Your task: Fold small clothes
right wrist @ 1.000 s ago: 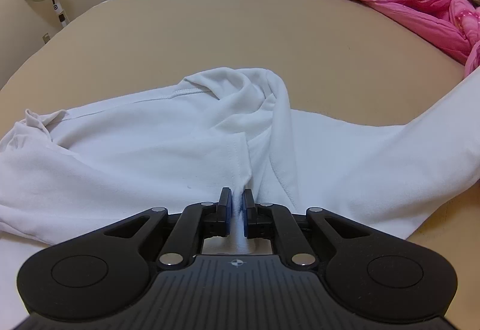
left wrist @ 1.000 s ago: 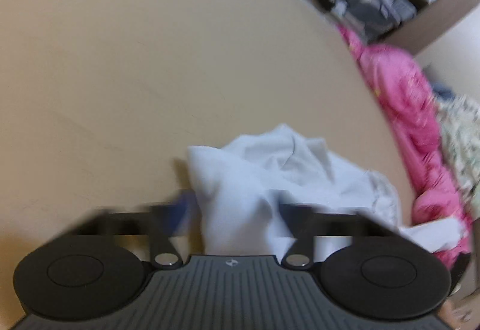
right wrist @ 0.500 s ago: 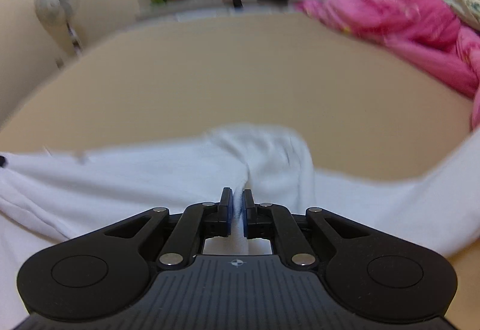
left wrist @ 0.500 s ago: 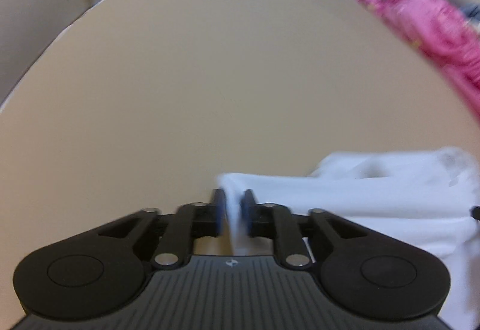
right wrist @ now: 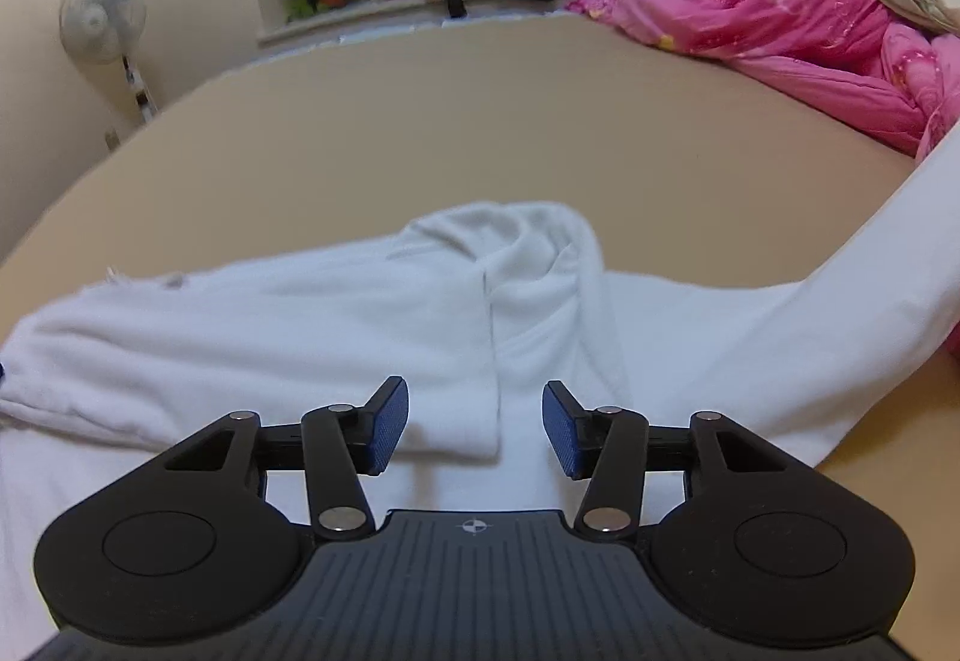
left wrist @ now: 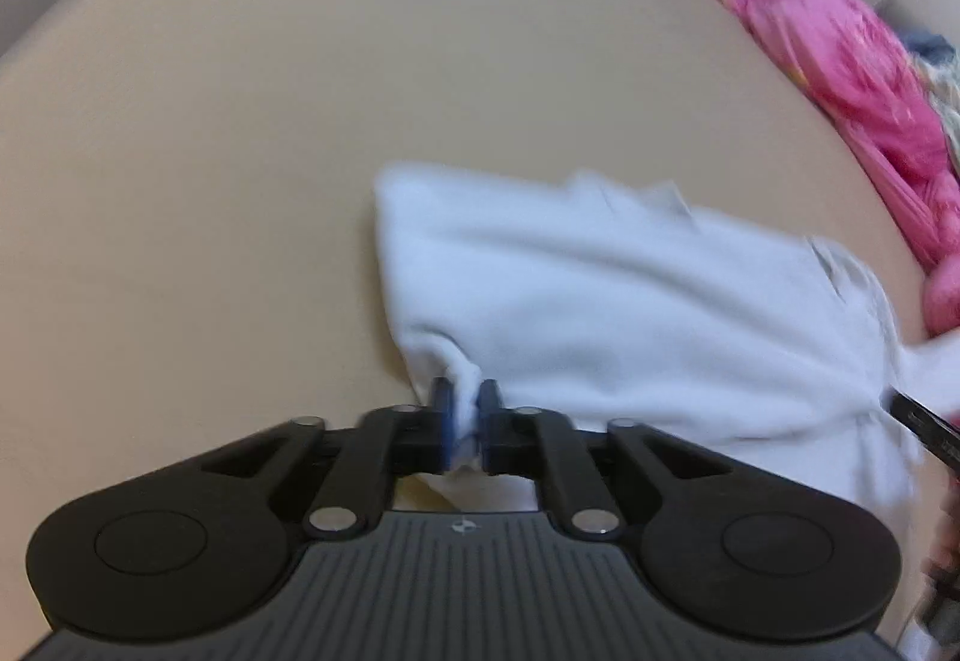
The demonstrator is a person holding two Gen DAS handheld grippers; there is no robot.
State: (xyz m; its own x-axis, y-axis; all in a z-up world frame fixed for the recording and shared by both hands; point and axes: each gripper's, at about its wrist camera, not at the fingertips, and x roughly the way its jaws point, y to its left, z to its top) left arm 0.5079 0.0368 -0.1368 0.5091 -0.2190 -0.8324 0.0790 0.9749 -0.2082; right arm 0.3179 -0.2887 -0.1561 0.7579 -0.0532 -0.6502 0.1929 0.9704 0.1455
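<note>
Left wrist view, blurred by motion: the left gripper (left wrist: 462,418), black with blue pads, has its jaws closing on a bunched corner of the soft white cotton garment (left wrist: 630,301), and the cloth is pinched between the pads. A moment earlier the jaws had loosened briefly, so this reads as a fresh grip on the same corner. The garment lies spread to the right across the smooth tan surface (left wrist: 240,150). A crumpled bright pink quilt (left wrist: 852,60) sits at the far right edge, apart from the garment. A dark edge at the right border is probably the other gripper, though it is too blurred to be sure.

Right wrist view: the right gripper (right wrist: 475,424) has its jaws opening and already spread, with nothing pressed between the pads. A second ago they were clamped on a fold of the white garment; that fold now lies flat just below and ahead of the fingers. The garment stretches across the tan surface, with a raised hump in the middle and a sleeve trailing right.

Likely meaning: one fold has been laid down and released, while the left side holds for the next.
</note>
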